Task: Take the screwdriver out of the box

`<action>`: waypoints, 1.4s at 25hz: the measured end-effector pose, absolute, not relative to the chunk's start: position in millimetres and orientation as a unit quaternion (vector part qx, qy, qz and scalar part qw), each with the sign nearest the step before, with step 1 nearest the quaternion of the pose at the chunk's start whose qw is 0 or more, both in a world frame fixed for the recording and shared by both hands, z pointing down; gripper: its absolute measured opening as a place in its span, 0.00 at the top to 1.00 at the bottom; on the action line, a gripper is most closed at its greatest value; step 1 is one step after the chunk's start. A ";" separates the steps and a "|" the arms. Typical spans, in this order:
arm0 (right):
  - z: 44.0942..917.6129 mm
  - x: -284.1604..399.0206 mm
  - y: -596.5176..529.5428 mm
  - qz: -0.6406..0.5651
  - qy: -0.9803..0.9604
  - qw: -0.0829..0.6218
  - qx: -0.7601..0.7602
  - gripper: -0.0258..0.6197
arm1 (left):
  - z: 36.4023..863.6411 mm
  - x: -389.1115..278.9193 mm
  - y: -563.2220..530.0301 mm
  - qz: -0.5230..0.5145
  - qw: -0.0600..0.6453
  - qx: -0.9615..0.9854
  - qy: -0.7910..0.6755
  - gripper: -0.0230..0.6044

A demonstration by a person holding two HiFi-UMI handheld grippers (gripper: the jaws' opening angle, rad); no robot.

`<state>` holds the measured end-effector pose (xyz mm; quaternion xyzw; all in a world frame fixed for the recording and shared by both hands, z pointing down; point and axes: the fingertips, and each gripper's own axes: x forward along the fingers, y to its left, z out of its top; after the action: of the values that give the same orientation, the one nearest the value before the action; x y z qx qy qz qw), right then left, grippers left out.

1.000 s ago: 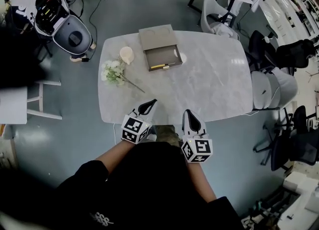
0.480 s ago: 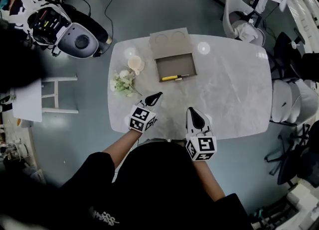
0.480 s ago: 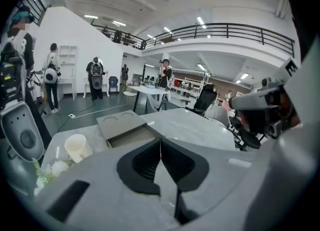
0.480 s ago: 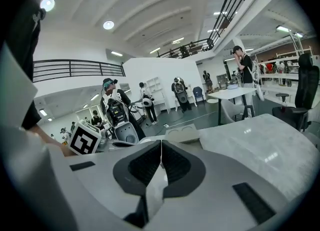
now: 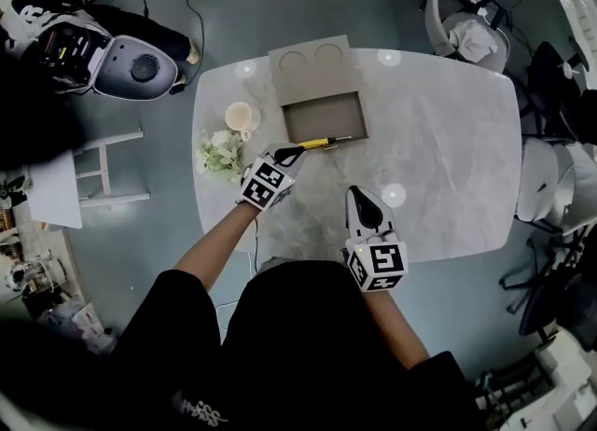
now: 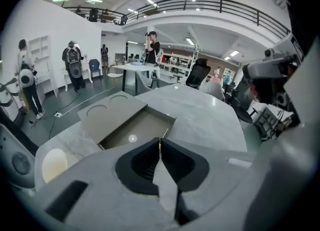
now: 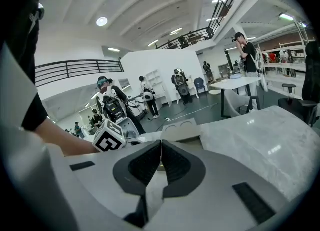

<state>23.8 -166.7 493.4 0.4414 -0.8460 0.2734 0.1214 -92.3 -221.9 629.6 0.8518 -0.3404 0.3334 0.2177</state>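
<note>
Mostly, left gripper (image 6: 159,141) hides screwdriver (image 6: 165,132) in box (image 6: 131,131).

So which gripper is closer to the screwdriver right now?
The left gripper: its shut tips are right beside the screwdriver, at the front of the box. The right gripper hangs back, well short of the box.

Pale grey marbled surface (image 5: 438,140); taupe box (image 5: 322,93); screwdriver (image 5: 319,143) with yellow handle and dark shaft; cream cup (image 5: 241,118); white-and-green flowers (image 5: 219,152); left tongs (image 5: 298,150) and right tongs (image 5: 354,193), both white with black jaws and a black-and-white square-marker pattern.
</note>
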 end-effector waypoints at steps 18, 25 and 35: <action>555.5 91.6 -202.9 0.326 -0.790 0.141 0.499 0.94 | 734.8 -98.7 -249.0 0.475 0.230 0.828 -0.192 0.78; 556.3 98.0 -216.2 0.340 -0.778 0.124 0.514 0.94 | 742.9 -88.1 -255.7 0.496 0.237 0.825 -0.129 0.73; 565.3 90.9 -216.9 0.352 -0.778 0.124 0.505 0.94 | 750.0 -89.7 -243.5 0.551 0.245 0.796 -0.047 0.79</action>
<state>90.9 -216.9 565.3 0.5053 -0.7782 0.3518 0.1238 -89.7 -243.5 750.0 0.7962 -0.0466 0.5512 0.2453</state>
